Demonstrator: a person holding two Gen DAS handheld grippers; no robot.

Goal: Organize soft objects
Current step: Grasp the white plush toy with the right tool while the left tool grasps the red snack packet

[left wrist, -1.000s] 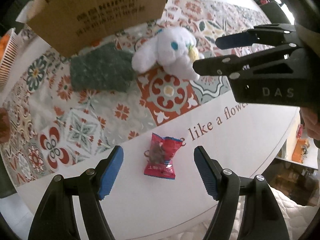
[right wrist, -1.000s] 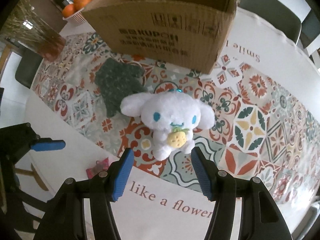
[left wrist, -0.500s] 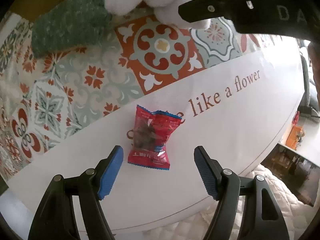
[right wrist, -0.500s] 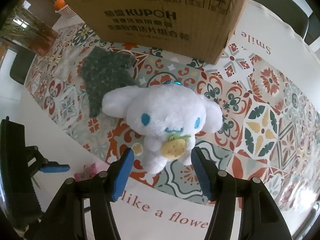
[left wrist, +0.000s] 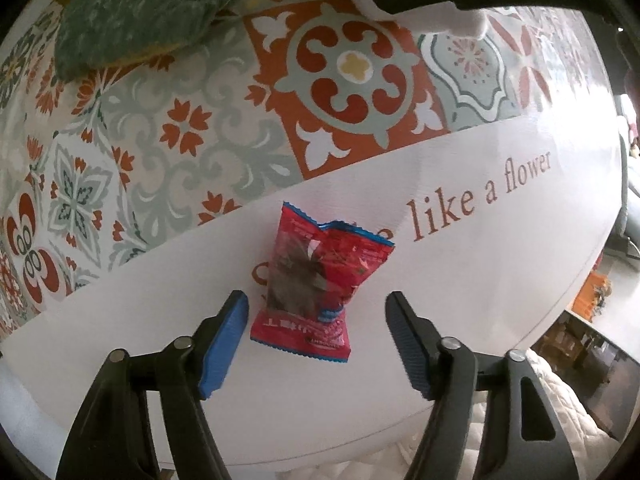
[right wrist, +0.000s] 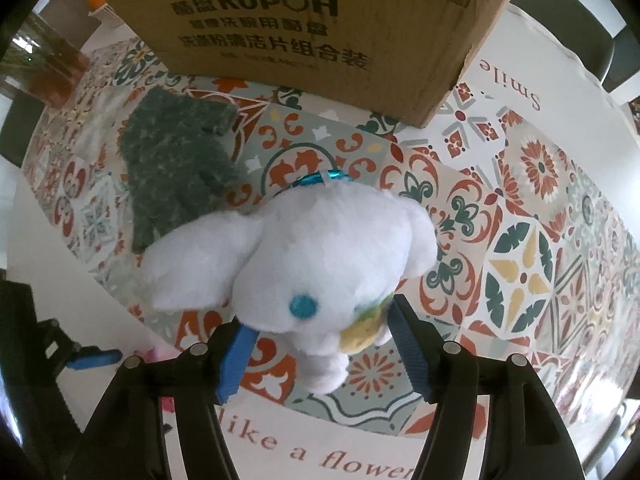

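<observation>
Your left fingers (left wrist: 316, 308) are closing around the red snack packet (left wrist: 316, 280), untouched; right fingers (right wrist: 320, 320) are opening around the white plush toy (right wrist: 304, 256) at 12 o'clock.

A round white surface (left wrist: 500, 280) carries a tile-patterned cloth (left wrist: 180, 128) lettered "like a flower". A quilted white cover (left wrist: 560, 412) shows at five o'clock. Dark chairs (right wrist: 560, 4) stand at one o'clock; daylight glares across.

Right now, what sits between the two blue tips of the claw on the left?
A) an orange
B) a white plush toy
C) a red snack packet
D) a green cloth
C: the left claw has the red snack packet lying flat on the white table edge between its closing tips.
</observation>
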